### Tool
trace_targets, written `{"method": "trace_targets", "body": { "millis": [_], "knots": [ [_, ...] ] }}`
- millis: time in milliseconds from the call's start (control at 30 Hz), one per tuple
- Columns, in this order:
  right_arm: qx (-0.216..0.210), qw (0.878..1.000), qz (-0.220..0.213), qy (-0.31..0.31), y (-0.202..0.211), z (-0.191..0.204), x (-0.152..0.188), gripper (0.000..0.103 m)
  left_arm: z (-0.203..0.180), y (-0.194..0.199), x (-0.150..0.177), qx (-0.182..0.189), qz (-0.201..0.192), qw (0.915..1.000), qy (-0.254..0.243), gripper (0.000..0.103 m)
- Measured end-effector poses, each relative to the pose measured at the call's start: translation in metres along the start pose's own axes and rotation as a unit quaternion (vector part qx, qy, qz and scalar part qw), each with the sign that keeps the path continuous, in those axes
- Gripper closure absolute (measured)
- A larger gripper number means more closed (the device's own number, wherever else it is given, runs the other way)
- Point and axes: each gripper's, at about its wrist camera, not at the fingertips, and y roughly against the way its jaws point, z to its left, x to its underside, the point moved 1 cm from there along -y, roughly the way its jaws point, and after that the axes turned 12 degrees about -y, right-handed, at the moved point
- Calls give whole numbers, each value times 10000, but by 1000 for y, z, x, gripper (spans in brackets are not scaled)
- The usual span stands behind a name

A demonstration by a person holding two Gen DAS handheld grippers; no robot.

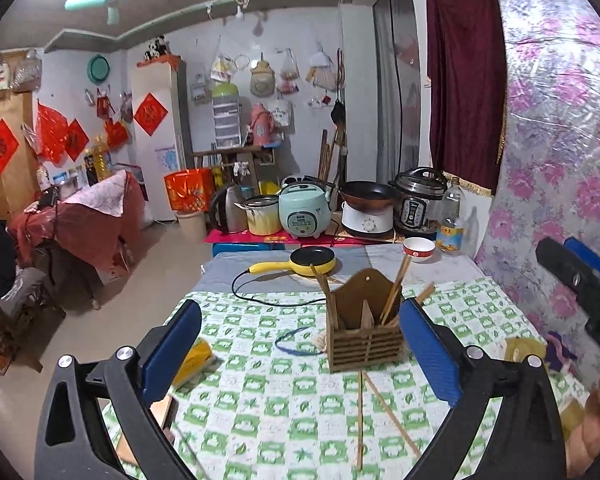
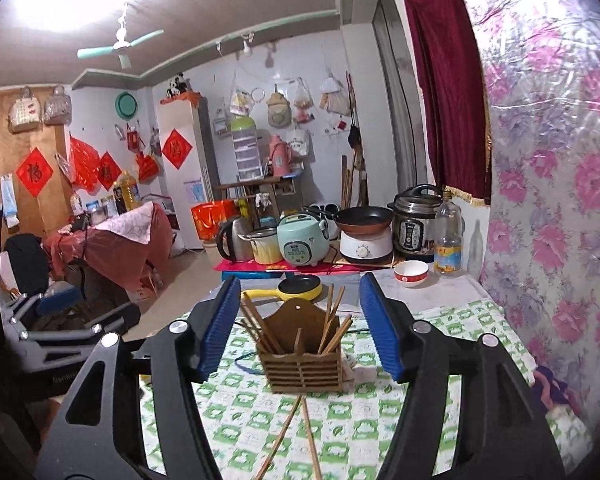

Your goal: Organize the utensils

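Holder [image 2: 303, 364]: upright on bench [image 2: 440, 420], part filled.
Chopsticks [image 2: 296, 436]: two loose, crossed in front, unsorted.
Left gripper [image 1: 300, 344]: fingers wide, empty.
Right gripper [image 2: 298, 332]: fingers wide, empty, framing holder.

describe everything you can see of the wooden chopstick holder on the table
The chopstick holder is a small brown box that looks like wood, with a slatted front, a central divider and a taller peaked back panel with a hanging hole. It stands upright on the green-and-white checked tablecloth. Several chopsticks lean inside both compartments. Two loose chopsticks lie crossed on the cloth in front. Neither gripper touches it.
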Motion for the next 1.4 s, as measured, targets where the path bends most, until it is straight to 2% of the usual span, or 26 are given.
{"method": "trace_targets", "body": {
  "millis": [233, 367, 467, 667, 867, 1400],
  "knots": [
    [-149, 9996, -213, -144, 79, -6, 27, 35, -23, 74, 51, -188, -212, 9996, -22, 6],
    [-181, 9990, -303, -288, 130, -16, 52, 28, -39, 132, 85, -541, -453, 9975, -58, 6],
    [-179, 9988, -247, -381, 164, -24, 76, 28, -46, 167, 108, -664, -552, 9963, 4, 6],
    [49, 9993, -373, -53, 218, -35, 119, 23, -62, 217, 155, -791, -659, 9947, -13, 6],
    [283, 9988, -397, 21, 222, -39, 136, 22, -79, 222, 179, -1139, -765, 9897, -401, 6],
    [423, 9988, 219, 100, 176, -51, 169, 20, -74, 170, 206, -959, -192, 9947, -308, 6]
  ]
}}
